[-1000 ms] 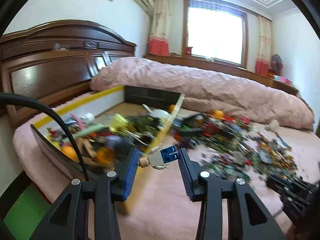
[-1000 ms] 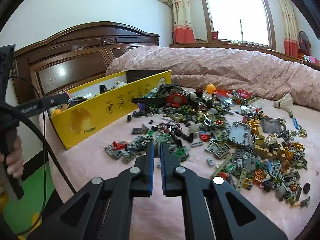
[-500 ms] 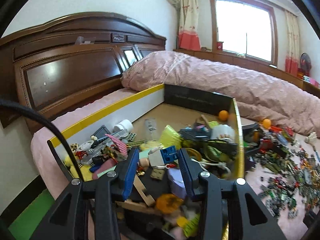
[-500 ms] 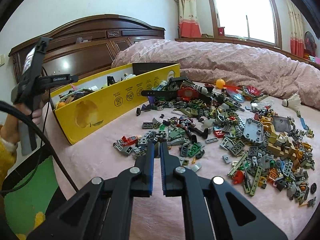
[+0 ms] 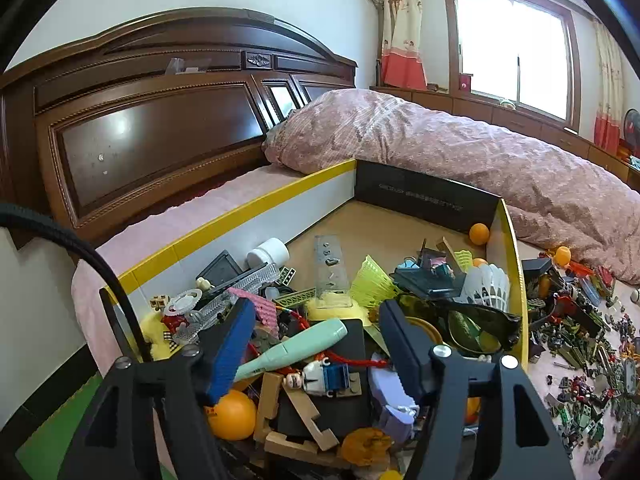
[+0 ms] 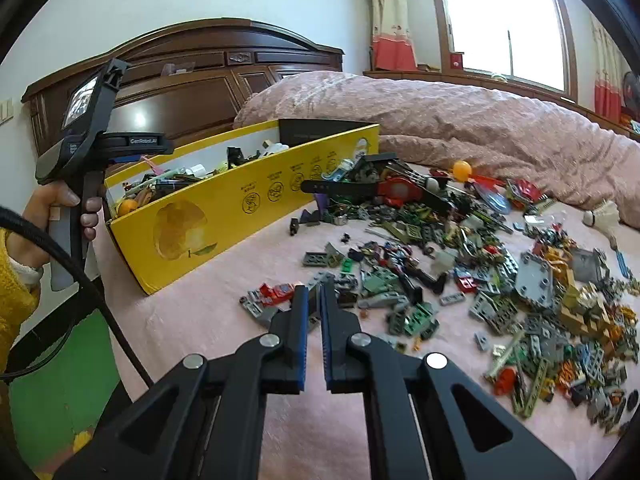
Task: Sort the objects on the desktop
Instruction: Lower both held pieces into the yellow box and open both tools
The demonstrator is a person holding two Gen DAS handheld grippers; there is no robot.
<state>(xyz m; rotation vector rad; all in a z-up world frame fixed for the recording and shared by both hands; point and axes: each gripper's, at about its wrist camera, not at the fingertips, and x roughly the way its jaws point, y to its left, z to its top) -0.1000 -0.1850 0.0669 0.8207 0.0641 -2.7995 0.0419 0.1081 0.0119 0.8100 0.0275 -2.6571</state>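
My left gripper (image 5: 316,316) is open over the near end of the yellow box (image 5: 256,210). A small toy figure (image 5: 320,376) with a white body and blue legs lies loose on the heap inside the box, below and between the open jaws. My right gripper (image 6: 314,300) is shut and empty, low over the pink bed, its tips at the near edge of the spread of small toy bricks (image 6: 500,280). The yellow box also shows in the right wrist view (image 6: 240,208), with the left gripper (image 6: 96,128) held over its near end.
The box holds a mint bat (image 5: 292,348), sunglasses (image 5: 468,316), shuttlecocks (image 5: 488,284), orange balls (image 5: 234,416), wooden pieces and more. A rolled pink duvet (image 6: 460,120) lies behind the bricks. A dark wooden headboard (image 5: 160,120) stands at the left. The bed's edge and green floor (image 6: 56,392) are near left.
My left gripper carried the toy figure from the bricks over the box, opened wider, and the figure now lies on the heap. My right gripper stayed shut and moved slightly.
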